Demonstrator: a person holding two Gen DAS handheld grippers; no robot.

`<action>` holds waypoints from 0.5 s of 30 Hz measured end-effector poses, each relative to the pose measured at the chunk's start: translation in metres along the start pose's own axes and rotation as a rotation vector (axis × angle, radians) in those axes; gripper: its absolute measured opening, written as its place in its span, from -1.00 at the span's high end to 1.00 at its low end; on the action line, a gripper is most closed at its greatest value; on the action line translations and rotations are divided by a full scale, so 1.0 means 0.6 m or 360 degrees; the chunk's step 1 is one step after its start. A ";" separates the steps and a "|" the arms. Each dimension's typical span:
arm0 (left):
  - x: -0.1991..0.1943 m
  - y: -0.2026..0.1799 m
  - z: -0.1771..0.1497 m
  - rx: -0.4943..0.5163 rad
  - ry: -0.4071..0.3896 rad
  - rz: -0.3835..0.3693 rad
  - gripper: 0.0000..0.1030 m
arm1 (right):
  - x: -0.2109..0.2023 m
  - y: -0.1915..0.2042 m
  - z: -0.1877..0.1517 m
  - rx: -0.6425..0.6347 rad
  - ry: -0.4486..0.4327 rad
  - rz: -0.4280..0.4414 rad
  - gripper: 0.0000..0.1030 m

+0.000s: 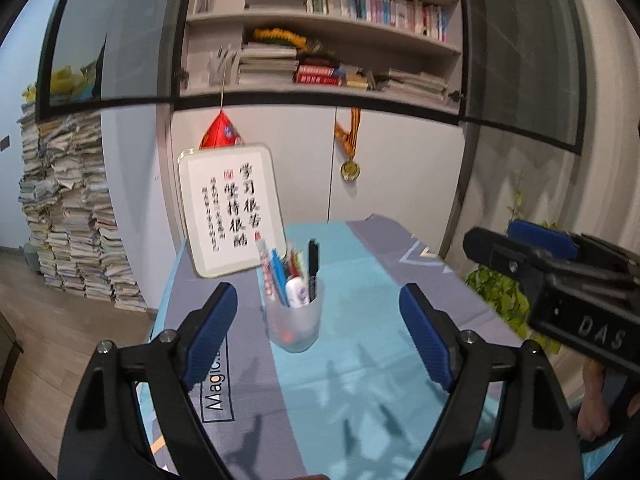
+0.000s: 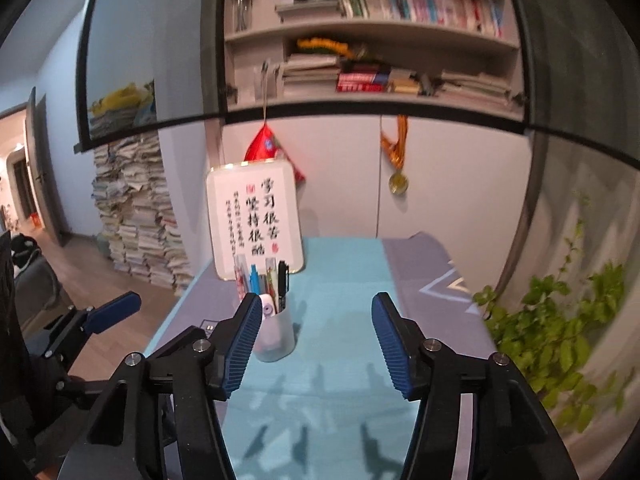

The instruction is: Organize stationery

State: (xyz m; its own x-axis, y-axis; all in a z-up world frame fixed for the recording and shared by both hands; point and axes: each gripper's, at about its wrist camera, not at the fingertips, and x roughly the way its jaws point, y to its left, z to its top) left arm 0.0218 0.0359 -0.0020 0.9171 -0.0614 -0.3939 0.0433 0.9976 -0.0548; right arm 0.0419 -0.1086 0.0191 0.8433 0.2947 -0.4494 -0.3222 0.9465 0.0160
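Note:
A translucent plastic cup (image 1: 294, 326) stands upright on the blue and grey table cloth (image 1: 352, 360). It holds several pens, a black marker (image 1: 312, 270) and a white correction-tape case (image 1: 297, 292). My left gripper (image 1: 316, 304) is open and empty, raised above the table with the cup between and beyond its fingers. My right gripper (image 2: 316, 314) is open and empty; the cup (image 2: 276, 336) sits just beyond its left finger (image 2: 240, 344). The right gripper also shows at the right edge of the left wrist view (image 1: 560, 280). The left gripper shows at the left of the right wrist view (image 2: 100, 316).
A framed calligraphy board (image 1: 230, 208) leans on the cabinet behind the cup. A medal (image 1: 350, 170) and a red ornament (image 1: 220, 132) hang above. A green plant (image 2: 560, 332) stands right of the table. Stacks of paper (image 1: 68, 216) rise on the floor at left.

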 end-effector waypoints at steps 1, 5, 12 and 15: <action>-0.011 -0.008 0.004 0.0007 -0.0021 -0.0001 -0.63 | -0.015 -0.003 0.001 0.0001 -0.0024 -0.0012 -0.12; -0.059 -0.040 0.020 0.0056 -0.0111 -0.0010 -0.75 | -0.088 -0.017 0.009 0.0025 -0.0167 -0.0096 -0.13; -0.113 -0.064 0.028 0.0084 -0.0186 0.0015 -0.80 | -0.153 -0.024 0.008 0.0045 -0.0288 -0.0164 -0.47; -0.130 -0.074 0.027 0.0129 -0.0214 0.0029 -0.81 | -0.165 -0.026 0.003 0.0055 -0.0298 -0.0163 -0.47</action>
State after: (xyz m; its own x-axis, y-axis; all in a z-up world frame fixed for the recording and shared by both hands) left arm -0.0451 -0.0033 0.0461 0.9626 -0.0436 -0.2675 0.0530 0.9982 0.0278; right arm -0.0358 -0.1522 0.0650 0.9371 0.2130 -0.2766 -0.2186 0.9758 0.0110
